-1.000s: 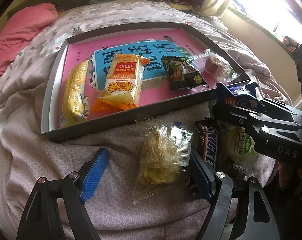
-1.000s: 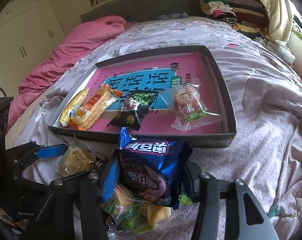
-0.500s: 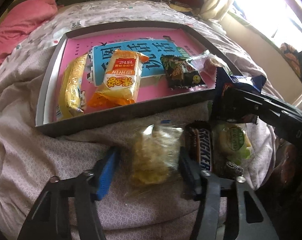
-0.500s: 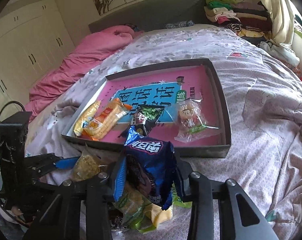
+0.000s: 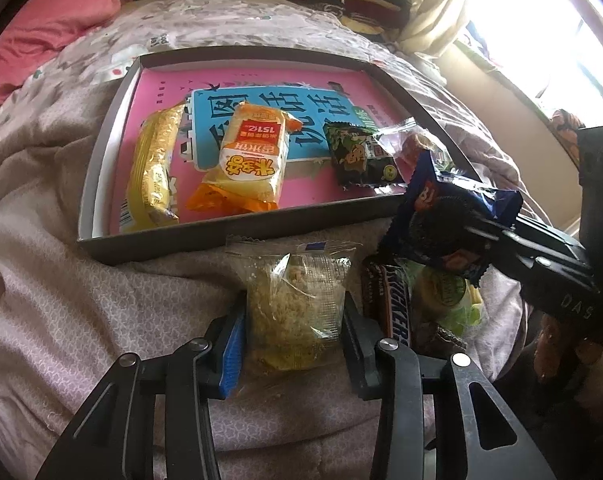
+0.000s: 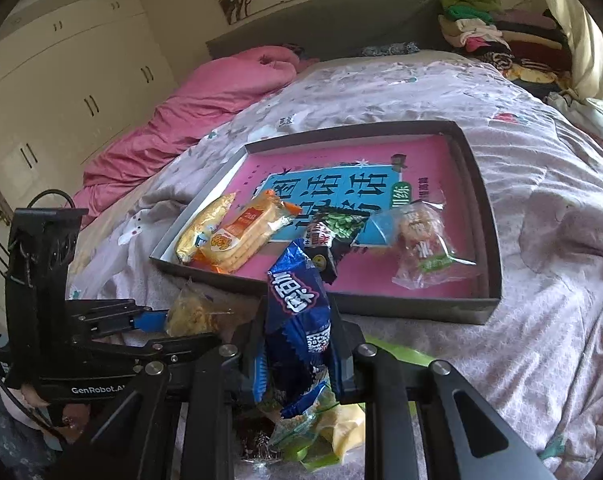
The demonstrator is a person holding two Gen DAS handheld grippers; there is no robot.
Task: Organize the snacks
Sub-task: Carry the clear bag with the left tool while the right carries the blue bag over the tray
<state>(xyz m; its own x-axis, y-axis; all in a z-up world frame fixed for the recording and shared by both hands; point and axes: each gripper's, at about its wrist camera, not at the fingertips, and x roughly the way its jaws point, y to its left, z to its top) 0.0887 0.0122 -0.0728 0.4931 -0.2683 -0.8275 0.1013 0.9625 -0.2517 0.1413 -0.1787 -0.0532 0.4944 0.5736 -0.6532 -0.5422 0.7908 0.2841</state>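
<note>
The far half of the tray [image 6: 479, 184] lies bare; four snacks crowd its near edge. Its near wall stands between the tray floor and the bedspread [image 5: 61, 300], where the Snickers bar [image 5: 397, 312] and green packet [image 5: 445, 292] block the right.

Daylight pours in from a window [image 5: 549, 52] ahead and to the right of the left gripper [image 5: 291, 344], blown out to white glare there. The bed [image 5: 61, 280] in front is evenly lit, with soft shadows. Both views are sharp in the middle, bowed at the edges, with black corners.
</note>
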